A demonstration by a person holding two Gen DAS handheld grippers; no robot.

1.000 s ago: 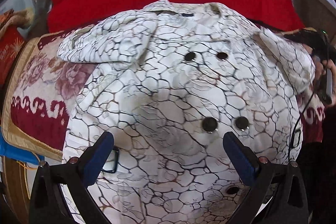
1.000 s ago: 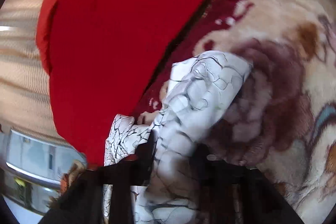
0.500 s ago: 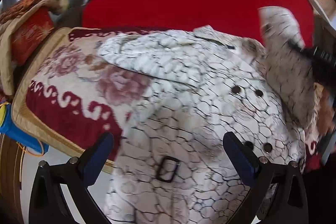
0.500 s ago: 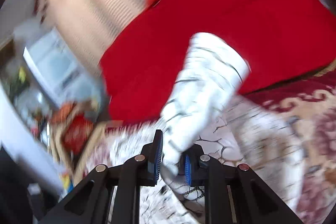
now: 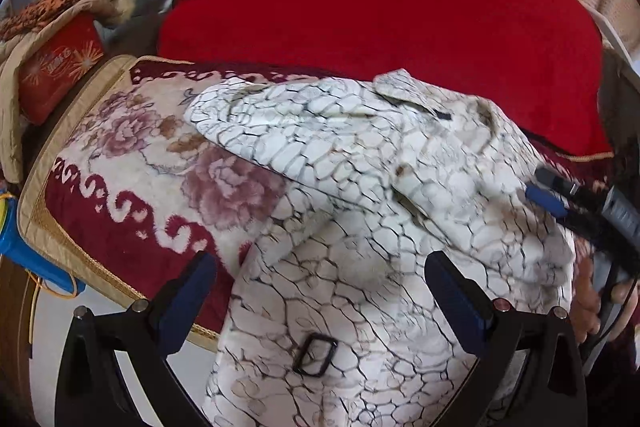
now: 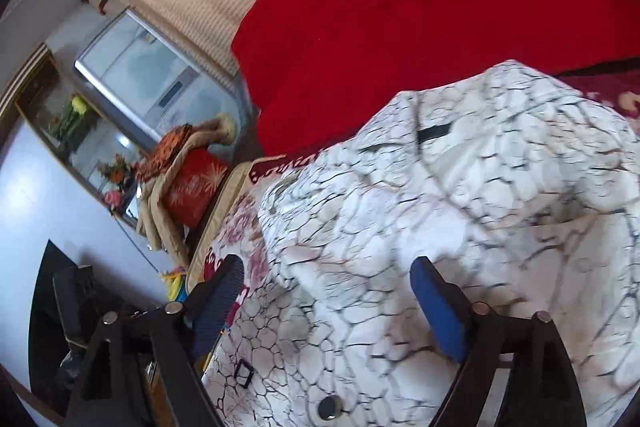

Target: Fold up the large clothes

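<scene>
A white jacket (image 5: 360,227) with a dark crackle pattern lies spread on a floral blanket (image 5: 132,147); its buckle (image 5: 316,353) is near the front. One sleeve (image 5: 296,135) lies folded across the chest, and the other sleeve (image 5: 472,203) rests over the right side. My left gripper (image 5: 324,295) hovers open above the lower jacket with nothing between its fingers. My right gripper (image 6: 328,303) is above the jacket (image 6: 460,207) with its jaws opening; cloth lies below them and the pads press on nothing. The left wrist view shows it at the right edge (image 5: 550,193), held by a hand (image 5: 588,311).
A red blanket (image 5: 380,7) covers the back of the seat. At the left end sit a red cushion (image 5: 60,67) under beige cloth and a blue object (image 5: 24,251). Beyond that are a white appliance (image 6: 140,75), a glass cabinet (image 6: 80,131) and pale floor (image 6: 24,195).
My right gripper swung the sleeve it was pinching over the jacket, then opened and let it drop. My left gripper pulled back and rolled, staying open.
</scene>
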